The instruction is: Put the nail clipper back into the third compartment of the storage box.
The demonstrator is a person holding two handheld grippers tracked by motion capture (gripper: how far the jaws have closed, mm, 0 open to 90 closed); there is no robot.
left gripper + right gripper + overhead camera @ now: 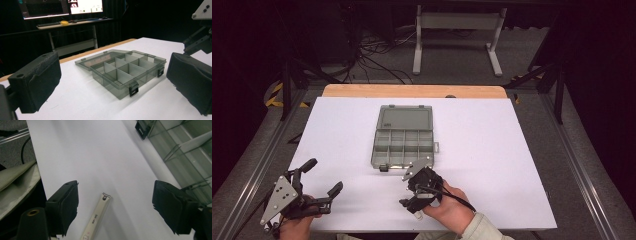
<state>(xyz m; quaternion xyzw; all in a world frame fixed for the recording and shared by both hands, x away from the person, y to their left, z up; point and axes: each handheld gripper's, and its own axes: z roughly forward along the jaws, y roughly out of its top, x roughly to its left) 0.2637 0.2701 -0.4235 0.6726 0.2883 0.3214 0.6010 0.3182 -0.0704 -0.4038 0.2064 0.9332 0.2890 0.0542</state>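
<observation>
on the white table, a slim silver metal nail clipper is lying lengthwise between the right gripper's spread jaws, untouched; the left gripper is idling open, farther off.

- A white-topped rectangular table with a bare wooden strip along its far edge is carrying everything in front of me.
- A smoky grey clear plastic compartment box is lying open near its middle, lid folded back flat.
- A slim silver metal nail clipper is lying on the white surface, near the box's front edge.
</observation>
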